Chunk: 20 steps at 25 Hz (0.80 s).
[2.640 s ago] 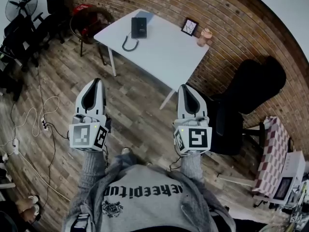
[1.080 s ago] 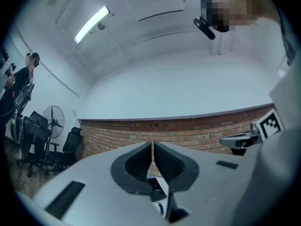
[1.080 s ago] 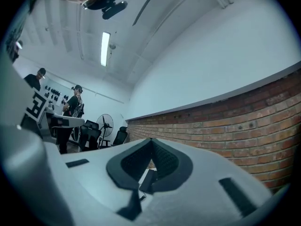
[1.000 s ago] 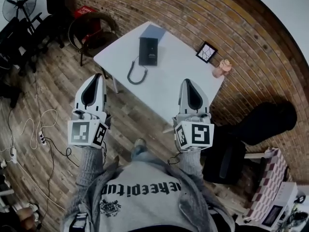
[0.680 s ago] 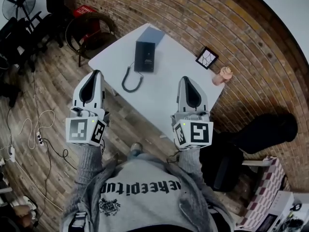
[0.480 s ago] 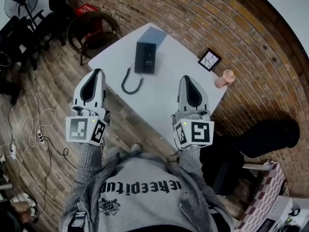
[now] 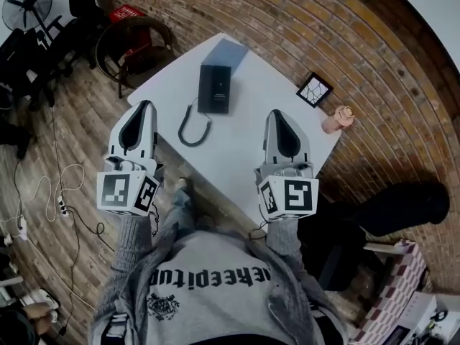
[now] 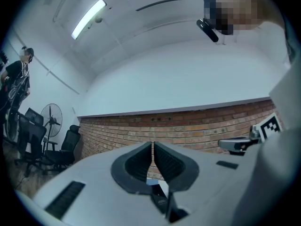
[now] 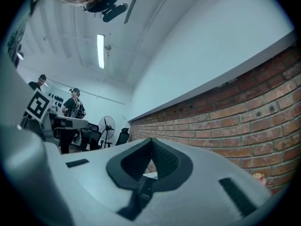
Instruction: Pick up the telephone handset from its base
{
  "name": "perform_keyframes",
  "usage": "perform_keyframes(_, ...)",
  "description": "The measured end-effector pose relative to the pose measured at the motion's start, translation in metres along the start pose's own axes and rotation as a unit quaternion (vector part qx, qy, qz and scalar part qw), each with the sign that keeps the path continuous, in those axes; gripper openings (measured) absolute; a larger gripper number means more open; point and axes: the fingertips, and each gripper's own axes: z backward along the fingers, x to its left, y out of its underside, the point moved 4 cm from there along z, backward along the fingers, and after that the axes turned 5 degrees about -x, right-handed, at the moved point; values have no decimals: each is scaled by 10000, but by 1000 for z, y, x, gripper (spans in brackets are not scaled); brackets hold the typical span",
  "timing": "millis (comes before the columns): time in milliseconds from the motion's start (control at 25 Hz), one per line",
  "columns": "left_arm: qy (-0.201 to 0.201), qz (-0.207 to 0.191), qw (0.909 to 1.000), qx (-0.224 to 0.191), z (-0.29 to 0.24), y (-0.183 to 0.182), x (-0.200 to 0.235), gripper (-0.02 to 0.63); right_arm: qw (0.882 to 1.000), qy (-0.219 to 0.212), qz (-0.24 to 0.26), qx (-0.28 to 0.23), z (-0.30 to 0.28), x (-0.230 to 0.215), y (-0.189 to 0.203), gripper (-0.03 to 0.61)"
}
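Hard to read: black telephone (image 7: 215, 88) shows as one dark block in the head view, so I can't separate the part to be lifted from the rest. It sits on the far-left part of the white rectangular table (image 7: 244, 146), and its coiled black cord (image 7: 191, 128) trails toward the near edge. Both gripper views aim above the tabletop at the red brick wall (image 7: 302, 27), with no phone in them. The right gripper (image 7: 277, 115) covers part of the near table edge. The left gripper (image 7: 143, 106) is by the table's left edge. Both pairs of jaws are pressed together, with nothing between them.

Versus earlier: the table and phone are much closer, the grippers have reached the table's edge, and the jaws are unchanged.
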Motion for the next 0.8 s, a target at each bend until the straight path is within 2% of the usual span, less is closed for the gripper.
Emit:
perform_keyframes(520,413,120,9990,154,-100,34,39,17,9993,343,75,98,-86,-20,26,3)
perform_keyframes(680,626,174,9974,318,-132,48,53,17,9987,477,82,128,-115,-23,34,3)
perform_keyframes(800,849,212,9957,295,-156,65,64,17,9982,564,83,167,-135,-25,43,3)
